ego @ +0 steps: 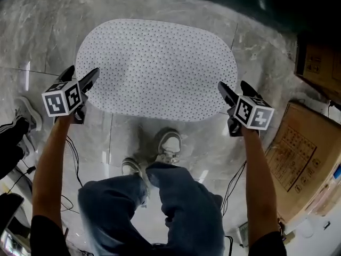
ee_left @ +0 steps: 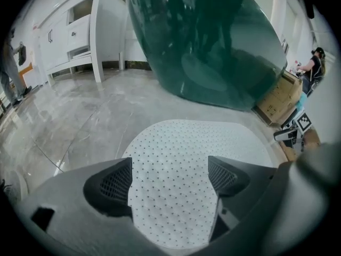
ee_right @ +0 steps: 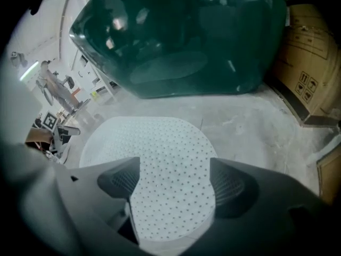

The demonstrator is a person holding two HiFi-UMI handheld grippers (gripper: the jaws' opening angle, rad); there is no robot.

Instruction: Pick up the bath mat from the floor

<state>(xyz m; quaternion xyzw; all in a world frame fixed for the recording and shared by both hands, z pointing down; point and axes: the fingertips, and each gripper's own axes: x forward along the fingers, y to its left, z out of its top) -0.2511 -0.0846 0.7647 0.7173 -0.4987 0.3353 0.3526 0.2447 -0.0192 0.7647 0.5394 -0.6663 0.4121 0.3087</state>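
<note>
Now, go for the bath mat (ego: 157, 65) where it lies flat on the floor (ego: 48, 25), with the dark tub (ee_left: 208, 41) just beyond the mat's far edge. Drop both sets of jaws onto the mat's opposite ends, work one pad under the rim, close evenly and lift level so nothing sags or slips. Holding left gripper (ego: 81, 74) over the mat's left end and right gripper (ego: 233, 85) over its right end, both spread wide and gripping nothing, arms stretched forward and down, jaws angled toward the mat's middle.
</note>
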